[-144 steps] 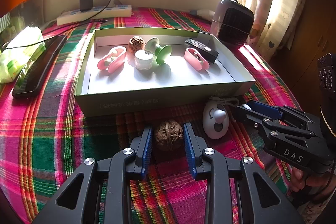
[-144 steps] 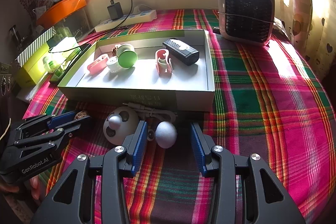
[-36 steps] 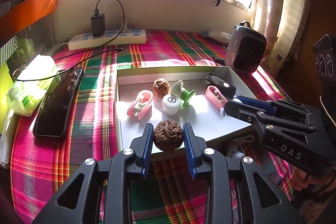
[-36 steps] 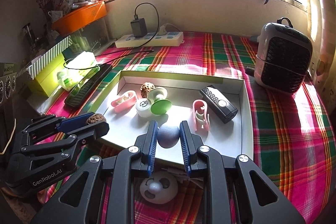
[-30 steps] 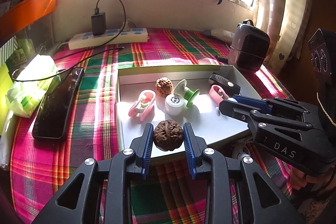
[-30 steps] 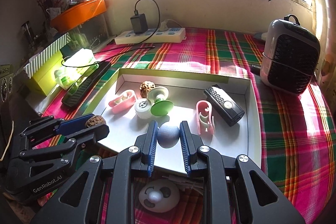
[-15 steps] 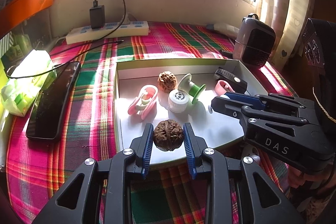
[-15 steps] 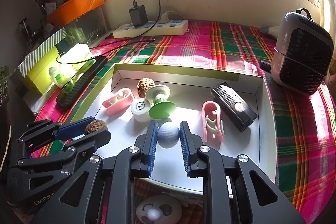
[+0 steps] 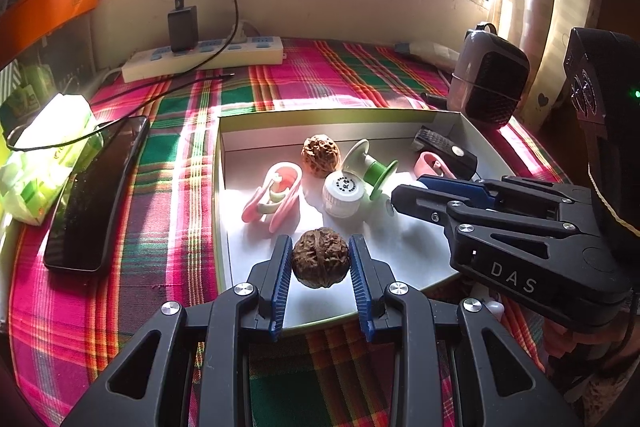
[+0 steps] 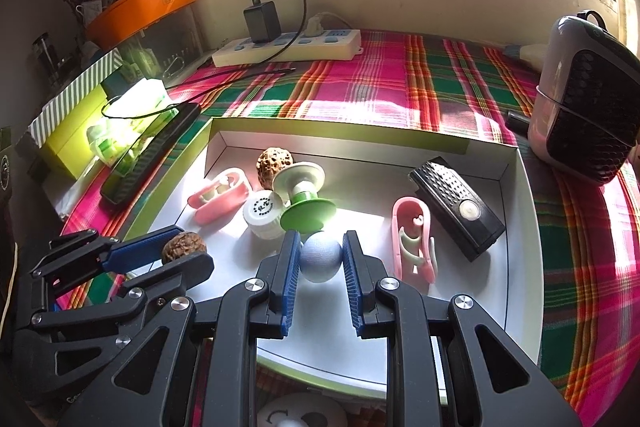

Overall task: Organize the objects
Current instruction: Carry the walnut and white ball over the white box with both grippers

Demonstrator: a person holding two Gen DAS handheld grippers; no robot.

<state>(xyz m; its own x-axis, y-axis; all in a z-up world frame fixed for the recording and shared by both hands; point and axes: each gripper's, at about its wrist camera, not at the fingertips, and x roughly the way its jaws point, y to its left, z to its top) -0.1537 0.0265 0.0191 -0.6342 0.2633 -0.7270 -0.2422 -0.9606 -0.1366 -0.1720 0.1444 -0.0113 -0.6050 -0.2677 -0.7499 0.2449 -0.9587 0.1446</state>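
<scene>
On the far left of the desk, which is covered in a pink-and-green plaid cloth (image 9: 168, 163), lies a pale green plastic packet (image 9: 48, 155), and just right of it a long black glossy phone (image 9: 96, 195). Behind them, against the wall, sits a white power strip (image 9: 204, 57) with a black charger (image 9: 183, 29) plugged in.

Next comes the shallow white cardboard box with a green rim (image 9: 219, 187). Inside it, from left to right, are a pink-and-white plastic clip (image 9: 274, 197), a light brown knobbly walnut (image 9: 321, 155) at the back, a small white round cap (image 9: 344, 193), a green-and-white spool (image 9: 370, 165), a second pink clip (image 10: 414, 239) and a black rectangular remote with a round button (image 10: 456, 207).

My left gripper (image 9: 320, 267) has its jaws clamped on a dark brown wrinkled walnut (image 9: 320, 259), held above the near left part of the box floor. My right gripper (image 10: 321, 259) has its jaws clamped on a pale blue-grey ball (image 10: 321, 261), poised over the middle of the box, just in front of the spool.

A white round gadget (image 10: 302, 413) lies on the cloth outside the near rim. To the far right stands a grey-and-black small heater (image 10: 580, 99), outside the box.
</scene>
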